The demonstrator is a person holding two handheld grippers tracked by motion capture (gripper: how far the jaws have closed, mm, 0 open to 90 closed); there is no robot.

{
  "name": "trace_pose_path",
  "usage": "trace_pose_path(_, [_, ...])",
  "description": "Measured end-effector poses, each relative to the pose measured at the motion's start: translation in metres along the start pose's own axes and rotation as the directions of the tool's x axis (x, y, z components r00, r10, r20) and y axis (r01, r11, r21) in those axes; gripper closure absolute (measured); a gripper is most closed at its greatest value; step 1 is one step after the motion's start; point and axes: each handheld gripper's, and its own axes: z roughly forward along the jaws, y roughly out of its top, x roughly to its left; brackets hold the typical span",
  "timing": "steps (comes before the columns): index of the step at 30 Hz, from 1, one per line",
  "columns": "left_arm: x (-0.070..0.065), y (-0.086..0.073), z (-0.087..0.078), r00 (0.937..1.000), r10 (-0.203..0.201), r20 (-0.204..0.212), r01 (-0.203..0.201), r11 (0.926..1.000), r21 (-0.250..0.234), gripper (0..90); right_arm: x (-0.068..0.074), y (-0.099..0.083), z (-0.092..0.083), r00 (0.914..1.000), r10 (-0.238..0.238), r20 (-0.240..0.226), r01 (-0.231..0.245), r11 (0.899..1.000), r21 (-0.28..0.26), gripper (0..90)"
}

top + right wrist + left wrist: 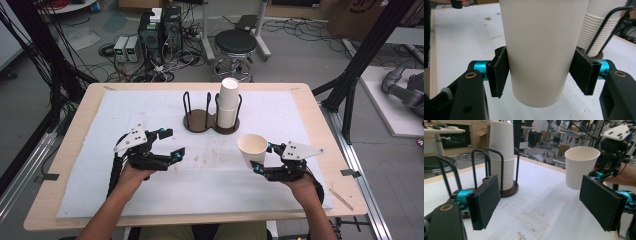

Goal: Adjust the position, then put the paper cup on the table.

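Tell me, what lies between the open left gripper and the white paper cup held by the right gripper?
Nothing: in the high view, bare white mat separates left gripper from paper cup.

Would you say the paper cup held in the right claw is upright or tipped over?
Upright. The paper cup sits between the right claw's pads with its open mouth facing up, and the left gripper view shows its rim level and its base down.

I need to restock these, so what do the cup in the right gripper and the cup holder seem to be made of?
The single cup, clamped in the right gripper, looks like matte white paper: thin rolled rim, no gloss. The cup holder seems to have a dark brown wooden base, going by its flat dull surface, and black uprights that are probably coated metal wire, thin and evenly bent.
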Motion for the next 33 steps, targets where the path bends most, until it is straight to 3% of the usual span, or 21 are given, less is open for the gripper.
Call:
trace_pose_path(11, [0.009,-0.006,-0.018,0.9977,-0.006,-0.068,0.005,0.9998,-0.018,16.8,-0.01,-0.009,-0.023,0.9929,0.048,0.109,-0.039,0.996,-0.081,35.7])
trace_pose_path(15, [0.013,-0.01,-0.023,0.9965,-0.016,-0.082,0.013,0.9995,-0.03,16.8,-0.011,-0.011,-0.028,0.9903,0.061,0.125,-0.049,0.994,-0.099,35.7])
trace_pose_path(22, [0.014,-0.012,-0.026,0.9957,0.006,-0.092,-0.009,0.9995,-0.03,16.9,-0.01,-0.013,-0.035,0.986,0.065,0.154,-0.048,0.993,-0.112,35.5])
trace_pose_path(28, [0.016,-0.014,-0.026,0.9951,0.024,-0.096,-0.027,0.9993,-0.026,17.8,-0.017,-0.017,-0.038,0.9736,0.098,0.206,-0.074,0.99,-0.12,35.5])
trace_pose_path(33, [0.02,-0.017,-0.027,0.995,0.013,-0.099,-0.016,0.9994,-0.03,17.8,-0.028,-0.021,-0.031,0.9596,0.123,0.253,-0.099,0.99,-0.105,35.5])
